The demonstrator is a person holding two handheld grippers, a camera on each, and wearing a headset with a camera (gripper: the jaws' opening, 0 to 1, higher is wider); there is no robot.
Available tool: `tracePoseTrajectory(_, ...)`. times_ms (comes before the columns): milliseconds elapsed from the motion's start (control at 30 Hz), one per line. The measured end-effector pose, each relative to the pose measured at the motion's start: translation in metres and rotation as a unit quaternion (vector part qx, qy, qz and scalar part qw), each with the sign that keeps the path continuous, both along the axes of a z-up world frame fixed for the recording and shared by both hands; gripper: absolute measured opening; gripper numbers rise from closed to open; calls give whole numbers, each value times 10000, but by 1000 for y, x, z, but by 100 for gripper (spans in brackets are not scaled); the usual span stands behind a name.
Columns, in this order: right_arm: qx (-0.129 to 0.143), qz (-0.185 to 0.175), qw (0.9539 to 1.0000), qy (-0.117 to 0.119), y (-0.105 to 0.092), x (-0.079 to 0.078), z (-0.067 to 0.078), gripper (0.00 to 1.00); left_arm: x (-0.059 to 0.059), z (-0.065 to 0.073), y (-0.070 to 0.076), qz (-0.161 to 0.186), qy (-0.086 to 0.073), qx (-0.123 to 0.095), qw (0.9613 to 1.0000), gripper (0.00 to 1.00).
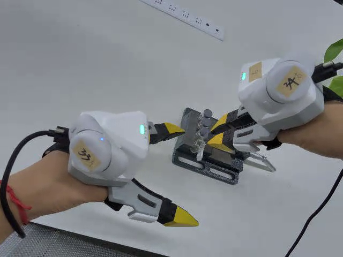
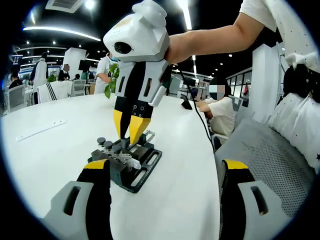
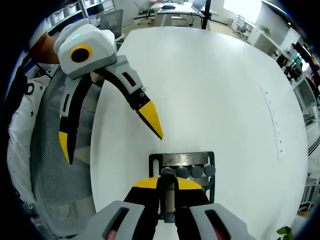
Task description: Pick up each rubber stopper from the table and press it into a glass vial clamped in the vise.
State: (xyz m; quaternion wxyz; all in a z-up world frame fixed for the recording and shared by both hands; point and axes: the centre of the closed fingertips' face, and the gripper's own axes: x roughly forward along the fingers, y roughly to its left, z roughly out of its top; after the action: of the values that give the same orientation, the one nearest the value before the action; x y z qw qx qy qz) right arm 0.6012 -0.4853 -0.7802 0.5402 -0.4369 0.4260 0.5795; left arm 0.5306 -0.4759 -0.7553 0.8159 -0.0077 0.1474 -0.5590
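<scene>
- Four dark stoppers (image 3: 196, 171) sit in a row on top of glass vials, which stand clamped in the vise (image 3: 182, 159). The right gripper view looks down on them and makes the count plain.
- The end vial (image 3: 168, 192) runs between the right gripper (image 3: 167, 184)'s jaws, its stopper at their yellow tips. The jaws are drawn narrow, gripping it from both sides.
- The left gripper view takes the row from the side. Three capped vials (image 2: 108, 145) stand clear, and the right gripper (image 2: 130, 131) comes down steeply on the near end.
- From the head view the vise (image 1: 206, 160) sits mid-table, the right gripper (image 1: 216, 134) reaching in from the right.
- The left gripper (image 1: 178, 172) is held apart to the vise's left, jaws spread wide with nothing in them. Its own view gives the same wide gap (image 2: 166, 164), with the vise just beyond its left jaw.
- Round white table (image 1: 80, 53); a power strip (image 1: 185, 16) lies at the far edge, and green leaves (image 1: 335, 59) show at the right.
- A mesh chair seat (image 2: 265, 150) is beside the table.
</scene>
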Motion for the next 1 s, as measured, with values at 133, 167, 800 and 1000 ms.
tracePoseTrajectory(133,-126,54,9999,41,0,2,-4,6,1,-2,7,101,4,-16,9999,91)
tracePoseTrajectory(167,-163,54,9998,51,0,2,-5,6,2,-3,9,120,3,-17,9999,91)
tracePoseTrajectory(800,-520,281,9982,99,-1,-2,-17,6,2,-6,24,413,22,-109,9991,91)
tracePoseTrajectory(1000,-613,338,9975,63,-3,1,-19,6,1,-6,26,442,37,-127,9989,91)
